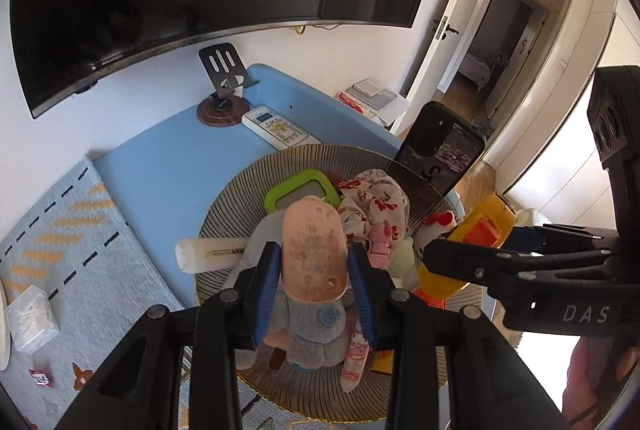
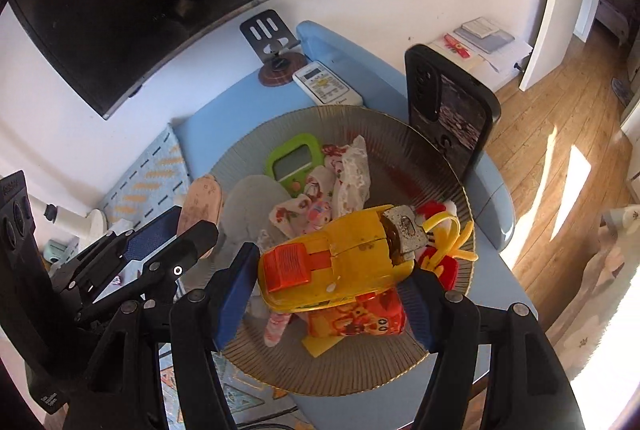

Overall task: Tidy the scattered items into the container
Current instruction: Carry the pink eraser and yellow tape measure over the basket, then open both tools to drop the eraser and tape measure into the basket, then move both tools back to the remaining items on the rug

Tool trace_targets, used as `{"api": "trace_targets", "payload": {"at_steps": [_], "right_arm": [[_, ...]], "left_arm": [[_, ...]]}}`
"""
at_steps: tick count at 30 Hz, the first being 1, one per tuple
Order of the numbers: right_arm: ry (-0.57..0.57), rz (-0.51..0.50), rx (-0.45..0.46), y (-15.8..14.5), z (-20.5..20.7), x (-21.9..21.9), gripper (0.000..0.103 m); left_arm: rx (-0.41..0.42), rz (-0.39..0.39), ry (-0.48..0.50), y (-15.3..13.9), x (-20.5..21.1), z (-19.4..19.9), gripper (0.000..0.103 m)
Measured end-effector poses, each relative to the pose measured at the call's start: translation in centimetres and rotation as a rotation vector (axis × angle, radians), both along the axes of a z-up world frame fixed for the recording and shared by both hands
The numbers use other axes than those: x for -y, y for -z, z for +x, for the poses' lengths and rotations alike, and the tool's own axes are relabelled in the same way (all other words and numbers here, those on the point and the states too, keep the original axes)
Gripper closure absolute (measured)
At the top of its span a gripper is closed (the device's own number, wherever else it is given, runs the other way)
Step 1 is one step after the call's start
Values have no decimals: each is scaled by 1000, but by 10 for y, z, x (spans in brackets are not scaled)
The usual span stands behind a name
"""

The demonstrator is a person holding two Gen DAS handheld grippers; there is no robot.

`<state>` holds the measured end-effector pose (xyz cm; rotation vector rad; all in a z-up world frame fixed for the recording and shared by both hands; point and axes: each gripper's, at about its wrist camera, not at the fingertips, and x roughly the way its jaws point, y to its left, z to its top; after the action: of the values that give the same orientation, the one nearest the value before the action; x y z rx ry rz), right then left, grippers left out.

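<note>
A pink oval sole-shaped piece (image 1: 314,250) is pinched between the blue pads of the left hand-held gripper (image 1: 316,270), its length running forward along the fingers, above the ribbed round tray (image 1: 240,190). Directly beneath it, a grey plush toy (image 1: 316,334) is seen lying in the tray. A yellow toy car (image 2: 340,266) with an orange block on top is clamped between the pads of the right hand-held gripper (image 2: 328,294), also over the tray and just right of the left one. Inside the tray, a green-framed timer (image 2: 294,160), a floral cloth (image 2: 344,174), a patterned orange packet (image 2: 360,322) and a small pink figure (image 1: 382,240) are piled together. A white tube (image 1: 210,254) is laid across the tray's left rim. The tray is carried by a blue desk (image 1: 160,166), where a white remote control (image 1: 280,130) and a metal stand (image 1: 224,78) are placed behind it. A dark phone (image 2: 448,114) is propped upright at the tray's far right edge.
</note>
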<state>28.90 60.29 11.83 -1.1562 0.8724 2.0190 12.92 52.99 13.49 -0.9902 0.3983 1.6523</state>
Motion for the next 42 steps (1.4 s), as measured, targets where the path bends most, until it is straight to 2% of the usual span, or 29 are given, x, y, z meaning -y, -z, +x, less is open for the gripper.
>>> {"api": "trace_targets", "payload": {"at_steps": [4,11,12,14,15,19,24,29,33,37,42], "right_arm": [[-1,-24,42,18,-1,-4,36],[-16,-22,77,26,-8,-8,36],[-21,-21,86,27,-10,-9,36],[-28,-22,104,26,-13,-9,36],[-28,-24,110,26,-14,-9,36],[2,-17,60,15,-9,-8,35],[-2,88,10,-19,-14,8,29],[-55,139,-56,-41,-36,43,26],[-156,134,-84,-45,-73,86,26],[-277,111,-61,-39,-113,138,26],[-393,48,-19,-20,-153,199,26]], "left_arm": [[23,-27,5,12,-2,3,72],[33,-48,-13,17,2,-3,71],[37,-54,-20,18,4,-5,70],[60,-60,-35,20,9,-9,51],[72,-57,-45,20,13,-11,47],[88,-42,-71,14,36,-16,45],[102,-49,-94,6,73,-17,40],[100,-75,-118,5,116,-15,40],[127,-88,-159,7,158,-20,40],[141,-105,-231,12,205,-36,40],[189,-101,-372,17,274,-72,40]]}}
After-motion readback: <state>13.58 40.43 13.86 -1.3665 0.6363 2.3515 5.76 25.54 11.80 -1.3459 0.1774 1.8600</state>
